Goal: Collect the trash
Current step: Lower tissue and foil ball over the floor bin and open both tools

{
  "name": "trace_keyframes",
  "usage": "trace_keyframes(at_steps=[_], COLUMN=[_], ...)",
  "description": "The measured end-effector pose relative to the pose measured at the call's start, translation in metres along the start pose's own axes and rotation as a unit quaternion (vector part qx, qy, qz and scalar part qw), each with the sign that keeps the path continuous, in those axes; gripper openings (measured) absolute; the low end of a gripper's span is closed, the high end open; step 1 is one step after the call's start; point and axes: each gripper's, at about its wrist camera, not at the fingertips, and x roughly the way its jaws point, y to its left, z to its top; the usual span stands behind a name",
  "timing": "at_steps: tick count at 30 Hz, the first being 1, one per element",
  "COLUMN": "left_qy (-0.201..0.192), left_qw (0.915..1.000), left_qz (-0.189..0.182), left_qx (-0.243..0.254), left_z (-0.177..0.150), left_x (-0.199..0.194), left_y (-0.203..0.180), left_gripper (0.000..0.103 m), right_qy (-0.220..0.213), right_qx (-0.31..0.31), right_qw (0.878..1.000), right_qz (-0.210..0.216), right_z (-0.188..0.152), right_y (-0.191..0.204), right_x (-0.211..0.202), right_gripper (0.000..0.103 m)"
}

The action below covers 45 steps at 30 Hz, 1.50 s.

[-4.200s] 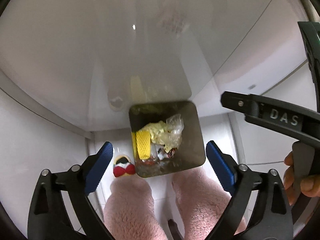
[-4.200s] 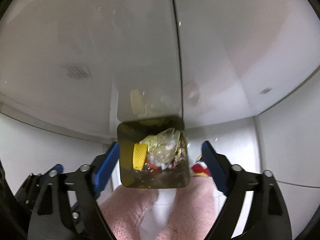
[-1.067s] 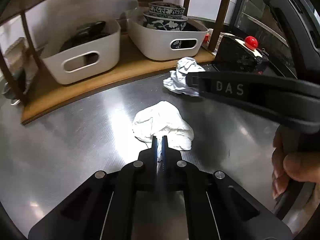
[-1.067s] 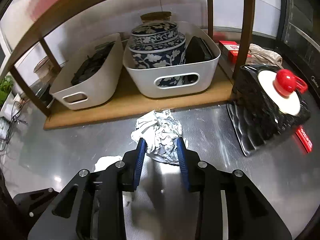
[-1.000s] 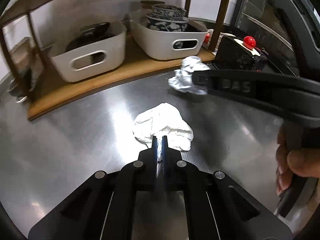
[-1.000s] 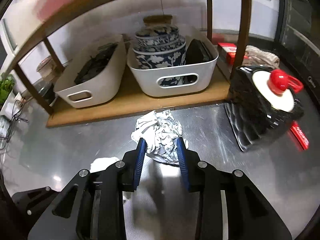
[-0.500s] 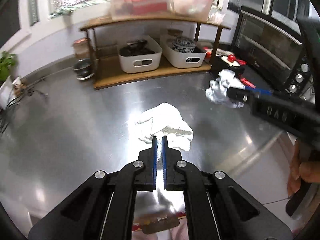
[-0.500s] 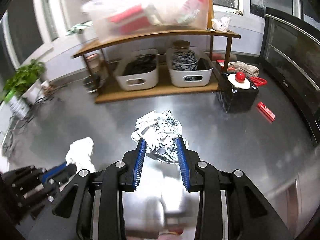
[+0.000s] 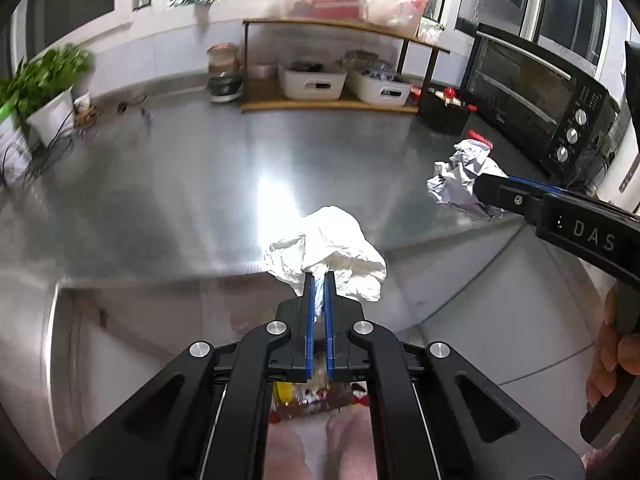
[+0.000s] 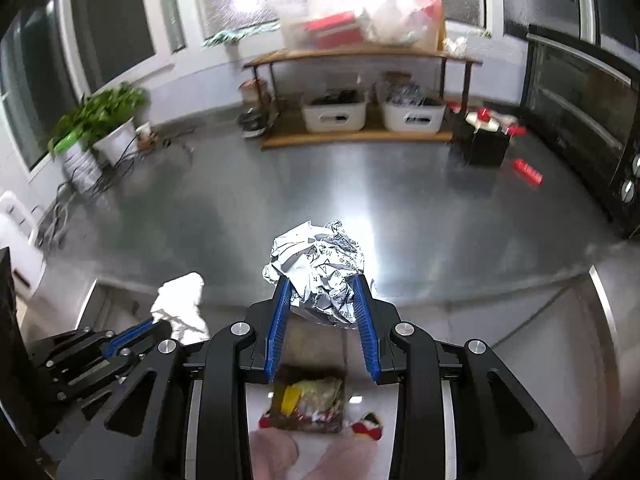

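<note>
My left gripper (image 9: pixel 319 280) is shut on a crumpled white tissue (image 9: pixel 326 242), held in the air over the front edge of the steel counter (image 9: pixel 180 184). My right gripper (image 10: pixel 322 284) is shut on a crumpled ball of printed paper (image 10: pixel 318 268), also held above the counter edge. The paper ball also shows in the left wrist view (image 9: pixel 462 180), and the tissue in the right wrist view (image 10: pixel 180 304). Below, on the floor, a trash bin (image 10: pixel 308 402) holds yellow and clear wrappers; it is partly hidden behind the grippers.
A wooden shelf (image 10: pixel 352 136) with two white bins stands at the back of the counter. A black toaster oven (image 10: pixel 592 112) is at the right, a potted plant (image 10: pixel 100 128) at the left. A black box with a red knob (image 10: pixel 484 140) sits by the shelf.
Both grippers have pulled back and up from the counter near the shelf, each carrying its piece of trash, to above the counter's front edge. The floor bin has come into view below.
</note>
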Motion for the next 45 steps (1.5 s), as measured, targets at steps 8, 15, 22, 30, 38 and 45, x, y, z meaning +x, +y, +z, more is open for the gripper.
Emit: trace_keyframes(at_steps=[8, 15, 22, 30, 38, 45], left_qy=[0.008, 0.062, 0.119, 0.176, 0.227, 0.242], left_qw=[0.9998, 0.9979, 0.9925, 0.9834, 0.9727, 0.9684], left_qz=[0.017, 0.002, 0.002, 0.003, 0.003, -0.001], left_qx=[-0.004, -0.015, -0.029, -0.043, -0.049, -0.062], left_z=[-0.090, -0.145, -0.184, -0.216, -0.237, -0.247], left_x=[0.022, 0.084, 0.159, 0.243, 0.305, 0.324], left_y=[0.013, 0.026, 0.040, 0.054, 0.063, 0.070], left_gripper=[0.003, 0.003, 0.003, 0.003, 0.003, 0.006], right_qy=[0.023, 0.060, 0.118, 0.183, 0.237, 0.252], right_qx=[-0.012, -0.013, 0.023, 0.068, 0.081, 0.085], right_qw=[1.000, 0.998, 0.993, 0.981, 0.968, 0.964], right_qz=[0.001, -0.013, -0.005, -0.004, -0.008, -0.004], right_z=[-0.090, -0.145, -0.192, -0.235, -0.256, -0.251], right_y=[0.024, 0.022, 0.007, -0.012, -0.020, -0.018], right_x=[0.035, 0.092, 0.165, 0.249, 0.310, 0.332], right_gripper=[0.033, 0.033, 0.033, 0.033, 0.034, 0.038])
